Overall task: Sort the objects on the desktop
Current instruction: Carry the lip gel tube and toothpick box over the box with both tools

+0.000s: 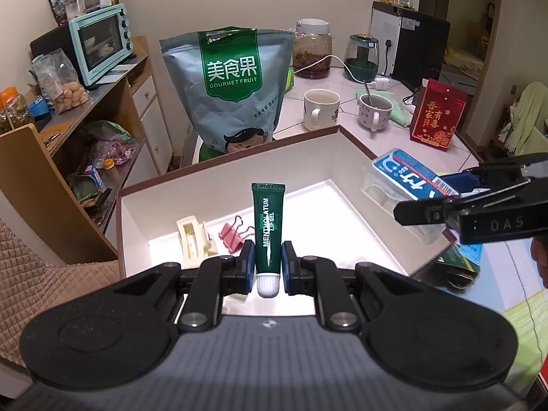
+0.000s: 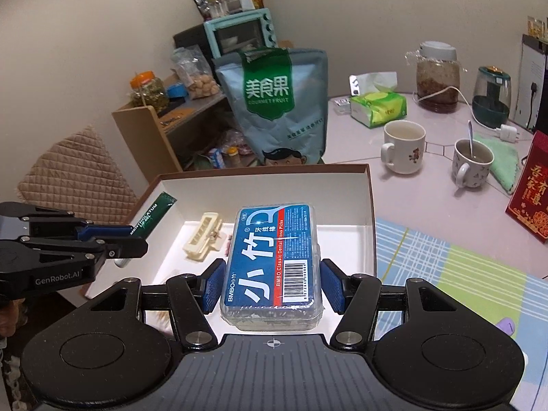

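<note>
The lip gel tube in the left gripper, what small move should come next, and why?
Probably lower it a little and open the fingers. The left gripper holds the lip gel tube above the white box, where a pink binder clip and a cream clip already lie, with bare floor beside them.

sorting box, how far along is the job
Done: a cream clip and pink binder clips already lie in the white box. In hand: the left gripper holds a green lip gel tube and the right gripper a floss pick box, both over the white box. Left: releasing both. Other unsorted items cannot be confirmed.
</note>
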`<state>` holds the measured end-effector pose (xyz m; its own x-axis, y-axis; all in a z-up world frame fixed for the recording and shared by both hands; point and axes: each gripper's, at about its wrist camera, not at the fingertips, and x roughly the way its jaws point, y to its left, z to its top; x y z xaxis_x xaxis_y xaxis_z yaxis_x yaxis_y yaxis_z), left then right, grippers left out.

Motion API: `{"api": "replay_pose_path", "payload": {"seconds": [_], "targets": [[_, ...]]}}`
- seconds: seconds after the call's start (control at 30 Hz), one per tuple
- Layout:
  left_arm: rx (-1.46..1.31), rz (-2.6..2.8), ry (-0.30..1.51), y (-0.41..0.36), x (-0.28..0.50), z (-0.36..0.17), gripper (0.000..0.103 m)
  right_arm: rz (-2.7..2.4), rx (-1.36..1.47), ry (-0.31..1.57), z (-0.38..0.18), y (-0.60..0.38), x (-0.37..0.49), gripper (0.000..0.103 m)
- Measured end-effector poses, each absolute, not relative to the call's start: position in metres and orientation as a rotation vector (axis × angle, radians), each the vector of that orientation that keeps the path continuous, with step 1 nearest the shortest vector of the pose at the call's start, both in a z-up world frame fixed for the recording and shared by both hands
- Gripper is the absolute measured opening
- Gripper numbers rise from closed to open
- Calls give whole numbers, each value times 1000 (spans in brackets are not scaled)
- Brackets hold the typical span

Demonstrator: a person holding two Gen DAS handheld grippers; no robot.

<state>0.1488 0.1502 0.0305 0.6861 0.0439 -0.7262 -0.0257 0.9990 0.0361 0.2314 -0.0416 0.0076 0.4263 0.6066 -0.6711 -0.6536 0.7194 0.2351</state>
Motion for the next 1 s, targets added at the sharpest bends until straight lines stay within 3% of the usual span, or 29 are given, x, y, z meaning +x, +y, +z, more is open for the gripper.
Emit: {"api": "replay_pose_path", "payload": {"seconds": [1.0], "targets": [[-140,-19,1052,184,289,-52,13,691,-85,970,-53,15,320,58]]}}
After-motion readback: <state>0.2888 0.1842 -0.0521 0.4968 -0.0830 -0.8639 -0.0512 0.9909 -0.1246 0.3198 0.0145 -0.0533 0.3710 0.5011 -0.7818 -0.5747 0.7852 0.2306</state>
